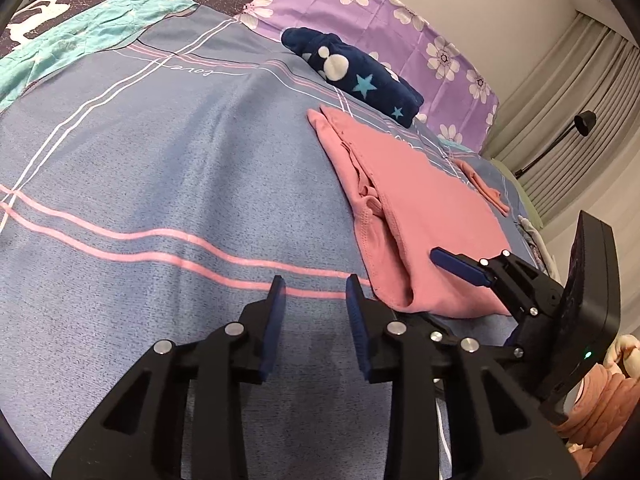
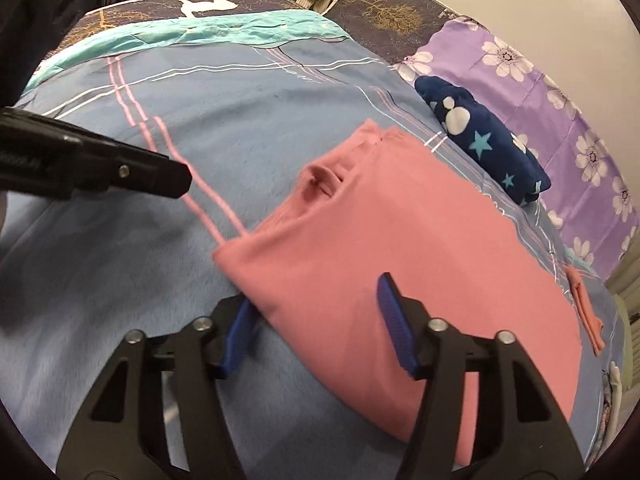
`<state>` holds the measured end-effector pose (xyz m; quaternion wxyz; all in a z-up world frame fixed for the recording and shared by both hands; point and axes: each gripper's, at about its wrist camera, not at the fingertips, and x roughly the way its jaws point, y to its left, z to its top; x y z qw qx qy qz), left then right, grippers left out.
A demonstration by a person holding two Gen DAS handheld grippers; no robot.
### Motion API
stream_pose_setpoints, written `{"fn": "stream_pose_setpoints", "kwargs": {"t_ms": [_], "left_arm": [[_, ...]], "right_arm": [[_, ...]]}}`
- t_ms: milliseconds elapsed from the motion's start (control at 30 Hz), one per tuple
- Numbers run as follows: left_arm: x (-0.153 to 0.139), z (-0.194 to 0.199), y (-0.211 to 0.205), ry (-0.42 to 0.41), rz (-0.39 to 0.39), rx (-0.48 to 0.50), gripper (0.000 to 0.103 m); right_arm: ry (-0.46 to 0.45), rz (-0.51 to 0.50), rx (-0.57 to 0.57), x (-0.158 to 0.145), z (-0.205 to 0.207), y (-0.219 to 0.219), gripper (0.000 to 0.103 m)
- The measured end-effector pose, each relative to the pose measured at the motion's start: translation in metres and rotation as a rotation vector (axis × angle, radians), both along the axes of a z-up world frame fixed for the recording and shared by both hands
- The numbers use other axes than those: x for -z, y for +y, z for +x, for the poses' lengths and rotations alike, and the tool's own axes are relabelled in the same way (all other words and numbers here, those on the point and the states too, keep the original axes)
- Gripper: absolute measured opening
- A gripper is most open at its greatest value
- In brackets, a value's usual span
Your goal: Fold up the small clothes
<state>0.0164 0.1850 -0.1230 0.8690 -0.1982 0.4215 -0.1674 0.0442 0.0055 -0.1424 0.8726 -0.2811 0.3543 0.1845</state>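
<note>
While left gripper [image 1: 316,296] hovers parted w/ nothing held over blue sheet [image 1: 160,184], right gripper [image 2: 316,320] straddles pink garment [image 2: 400,248] edge, spread wide, prob. not clamped.

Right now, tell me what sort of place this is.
Most likely a bedroom. The work surface is a bed with a blue striped bedspread, a purple flowered pillow lies along the wall, and curtains hang beside it. A pink garment lies on the bed.
</note>
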Motion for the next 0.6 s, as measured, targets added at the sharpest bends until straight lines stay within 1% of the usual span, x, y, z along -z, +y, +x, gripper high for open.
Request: {"fn": "stream_pose_setpoints", "kwargs": {"t_ms": [133, 267, 367, 500, 533, 567, 600], "left_arm": [[0.002, 0.003, -0.001, 0.005, 0.002, -0.001, 0.034], [0.002, 0.005, -0.003, 0.002, 0.003, 0.001, 0.035], [0.004, 0.006, -0.002, 0.001, 0.001, 0.008, 0.036], [0.003, 0.018, -0.001, 0.001, -0.032, 0.014, 0.038], [0.002, 0.023, 0.001, -0.008, -0.057, 0.017, 0.043], [0.001, 0.032, 0.004, -0.017, -0.101, 0.014, 0.056], [0.000, 0.042, 0.008, -0.022, -0.146, 0.009, 0.060]], "right_arm": [[-0.038, -0.027, 0.010, 0.004, 0.002, 0.005, 0.056], [-0.034, -0.016, 0.015, 0.002, 0.001, 0.000, 0.056], [-0.045, -0.036, 0.016, 0.003, -0.005, -0.003, 0.056], [-0.070, -0.070, 0.018, 0.006, -0.005, 0.004, 0.056], [-0.075, -0.072, 0.018, 0.006, -0.002, 0.007, 0.056], [-0.079, -0.073, 0.019, 0.007, 0.001, 0.011, 0.056], [-0.084, -0.075, 0.021, 0.008, 0.006, 0.015, 0.056]]}}
